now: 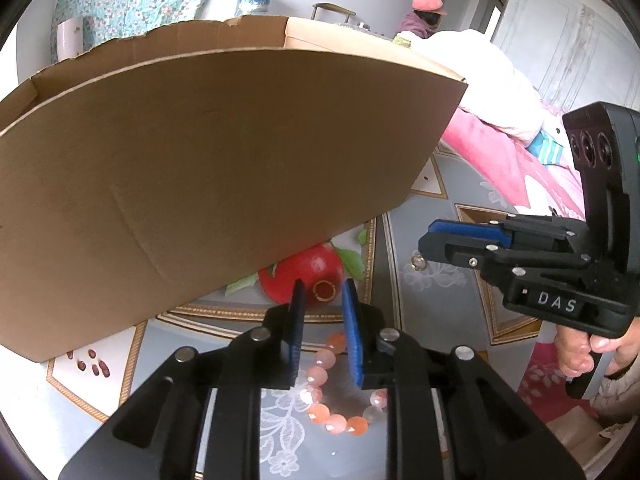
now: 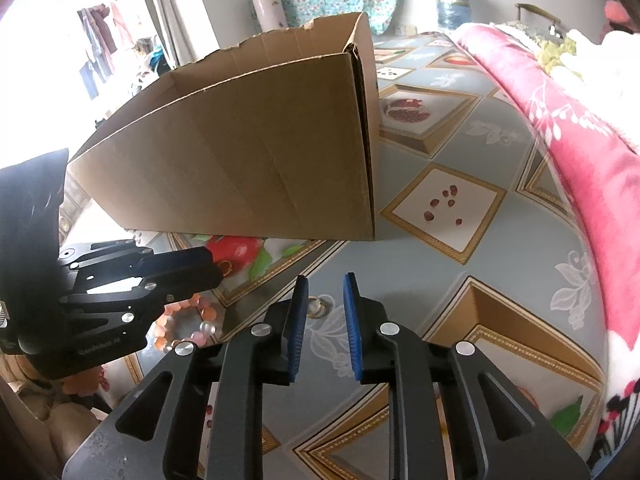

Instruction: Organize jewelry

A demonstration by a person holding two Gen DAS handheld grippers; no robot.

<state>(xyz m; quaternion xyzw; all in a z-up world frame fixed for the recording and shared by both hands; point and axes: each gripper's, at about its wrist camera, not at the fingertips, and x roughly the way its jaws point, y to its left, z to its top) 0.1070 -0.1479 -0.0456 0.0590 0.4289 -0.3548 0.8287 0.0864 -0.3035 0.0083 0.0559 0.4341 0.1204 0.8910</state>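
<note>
Pink bead bracelet (image 1: 340,392) lies on the cloth just before the cardboard box (image 1: 224,168), under my left gripper (image 1: 322,320), jaws narrowly parted, empty. Small ring (image 2: 320,306) lies beyond my right gripper (image 2: 325,312), likewise. Risk: narrow jaws push beads away.

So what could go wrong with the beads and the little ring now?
1. The left gripper straddles the bead bracelet with open jaws; closing on round beads, it may slip or pinch only one side.
2. The ring is tiny and lies flat on the cloth ahead of the right gripper, so the pads may miss it or flick it away.
3. The box is tall; jewelry could hit its wall.
</note>
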